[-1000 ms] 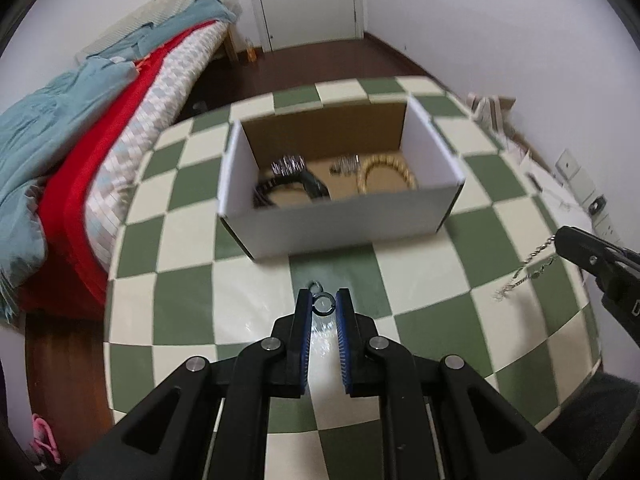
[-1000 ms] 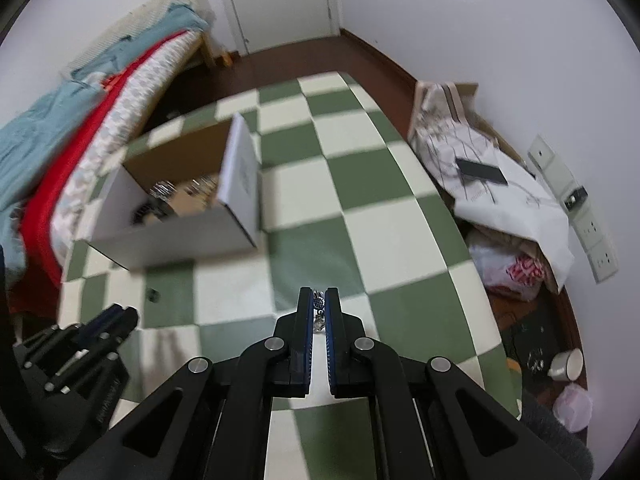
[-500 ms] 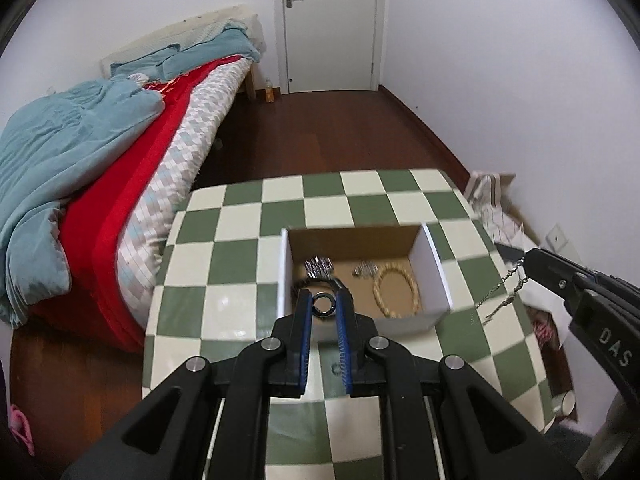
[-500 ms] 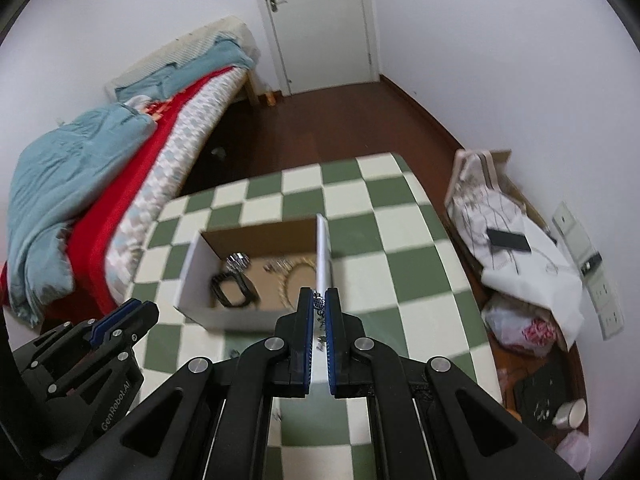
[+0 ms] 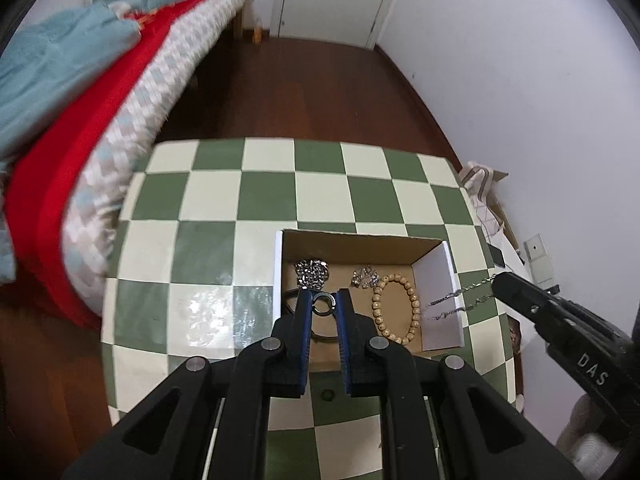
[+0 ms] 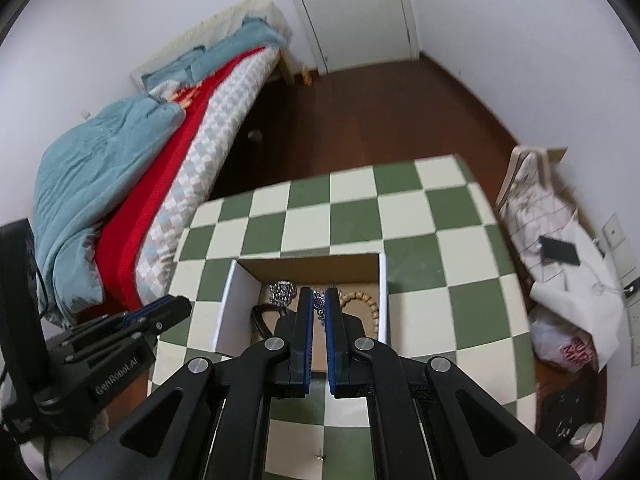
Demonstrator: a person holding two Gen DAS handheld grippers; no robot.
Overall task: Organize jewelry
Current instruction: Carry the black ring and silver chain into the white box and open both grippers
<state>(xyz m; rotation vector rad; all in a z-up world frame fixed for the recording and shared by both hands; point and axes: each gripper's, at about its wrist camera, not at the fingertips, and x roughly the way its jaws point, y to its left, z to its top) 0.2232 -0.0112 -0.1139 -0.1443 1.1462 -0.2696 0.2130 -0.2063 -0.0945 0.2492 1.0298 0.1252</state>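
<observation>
Two pieces of jewelry are in the air, one per gripper. The left gripper (image 5: 324, 304) has its jaws narrowed onto a small metal ring (image 5: 323, 305), pinched between the blue pads (image 5: 304, 312), hanging over the left half of the open cardboard box (image 5: 438, 280). The right gripper (image 6: 319, 306) has its jaws pressed nearly together on a thin silver chain (image 5: 460, 300); in the left wrist view the chain dangles in two strands from its black tip (image 5: 520, 292), over the right wall of the box. In the right wrist view only a bit of chain (image 6: 319, 304) shows between the pads.

Inside the box, on its brown floor: a sparkly silver cluster piece (image 5: 312, 271) near the back left corner, a smaller silver piece (image 5: 365, 278) mid-back, a wooden bead bracelet (image 5: 396, 308) lying flat toward the right wall, and a dark band (image 6: 262, 320) at the left side, partly hidden by the left gripper fingers.

The box sits toward the near right part of the green-and-cream checkered table (image 5: 208, 240), with bare squares all around it. A small dark spot (image 5: 328, 394) lies on the table just in front of the box; I cannot tell what it is.

Off the table: a bed (image 6: 120, 184) with blue and red bedding along the left edge side, a white door (image 6: 352, 8) at the far wall, dark wood floor (image 6: 360, 112), and bags and white cloth (image 6: 560, 264) with a black phone (image 6: 558, 250) on top beyond the right edge.
</observation>
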